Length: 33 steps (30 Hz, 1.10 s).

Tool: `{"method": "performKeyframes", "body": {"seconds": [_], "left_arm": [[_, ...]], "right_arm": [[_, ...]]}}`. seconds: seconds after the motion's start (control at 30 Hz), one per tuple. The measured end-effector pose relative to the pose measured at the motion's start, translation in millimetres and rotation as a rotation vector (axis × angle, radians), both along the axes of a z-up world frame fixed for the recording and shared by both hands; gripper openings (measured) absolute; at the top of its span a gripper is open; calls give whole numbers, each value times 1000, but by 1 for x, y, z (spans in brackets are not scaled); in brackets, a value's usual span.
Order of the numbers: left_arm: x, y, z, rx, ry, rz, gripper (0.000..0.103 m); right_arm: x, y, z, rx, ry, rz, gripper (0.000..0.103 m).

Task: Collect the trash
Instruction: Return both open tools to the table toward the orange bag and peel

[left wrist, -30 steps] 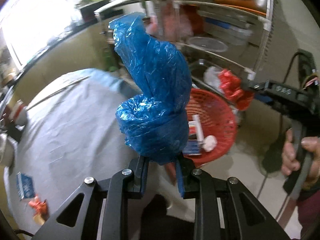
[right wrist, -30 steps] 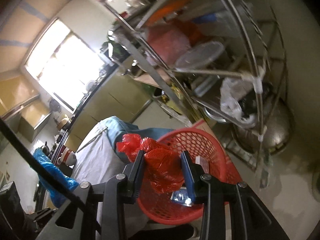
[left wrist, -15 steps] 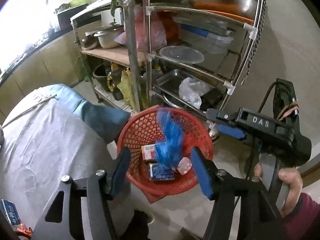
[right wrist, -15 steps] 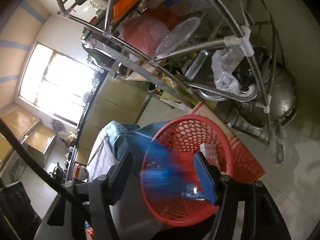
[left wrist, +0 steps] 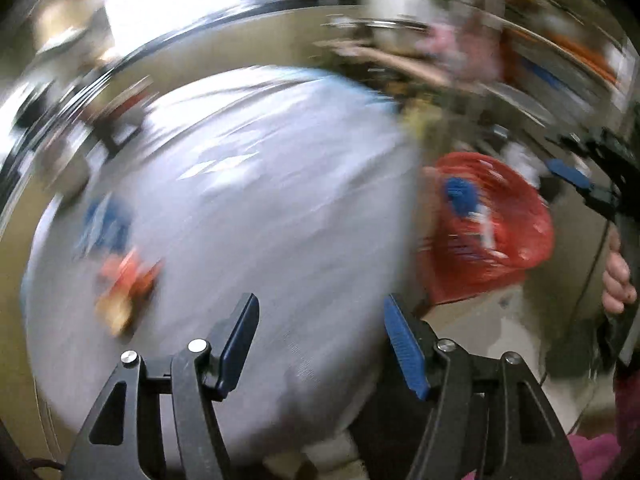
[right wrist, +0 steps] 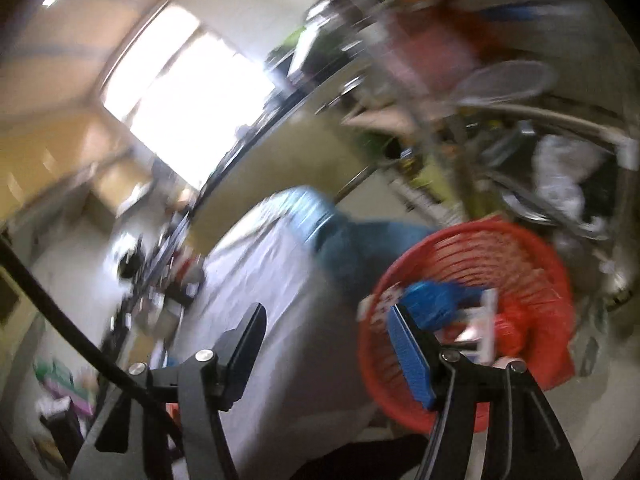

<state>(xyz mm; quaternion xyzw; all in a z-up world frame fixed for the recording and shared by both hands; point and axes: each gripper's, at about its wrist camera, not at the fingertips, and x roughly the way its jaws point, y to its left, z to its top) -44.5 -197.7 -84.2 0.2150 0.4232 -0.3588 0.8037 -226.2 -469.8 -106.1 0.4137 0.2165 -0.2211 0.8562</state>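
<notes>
Both views are motion-blurred. The red mesh basket (left wrist: 496, 224) stands on the floor right of the table and holds the blue bag (left wrist: 460, 196) and a red bag; the right wrist view also shows the basket (right wrist: 532, 256), blue bag (right wrist: 432, 300) and red bag (right wrist: 508, 332). My left gripper (left wrist: 320, 320) is open and empty over the white tablecloth (left wrist: 280, 184). Blurred blue trash (left wrist: 106, 224) and orange trash (left wrist: 128, 276) lie on the cloth at left. My right gripper (right wrist: 326, 326) is open and empty between table and basket; the left wrist view shows the right gripper (left wrist: 580, 176) held by a hand.
A metal shelf rack (right wrist: 500, 112) with pots, lids and bags stands behind the basket. A kitchen counter (left wrist: 180, 40) runs along the far wall under a bright window (right wrist: 188, 92). A black cable (right wrist: 60, 316) crosses the right wrist view at left.
Both grippers opened and dropped their bags, blue from the left and red from the right, into the basket. Both have since swung left toward the table, the left one further.
</notes>
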Motion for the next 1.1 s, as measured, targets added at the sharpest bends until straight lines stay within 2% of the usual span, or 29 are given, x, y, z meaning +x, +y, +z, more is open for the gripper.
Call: {"method": "performKeyframes", "body": {"seconds": [0.1,0.17,0.27,0.4,0.6,0.87,0.93,1.0,1.1], "left_arm": [[22,54,4,-14,-7,166,66],[36,86,12,-17,-54,262,66],[53,113,22,-25,-126,366,69],[74,146,26,-71,-123,460,70],[89,172,3,-84,-46,517,70],[93,193,-5,-109,1,539,70],[94,196,-6,-113,10,545,70],[96,201,-9,-112,26,552,70],[99,207,-13,-110,44,557,70]], "right_arm": [[38,28,3,-15,13,111,68],[61,45,7,-29,17,172,68],[90,75,14,-55,26,262,68],[118,116,24,-118,45,366,68],[150,154,24,-130,79,473,68],[245,205,10,-131,152,682,65],[274,217,-1,-103,170,736,59],[306,227,-18,-60,207,782,48],[344,248,-38,-47,258,836,46]]}}
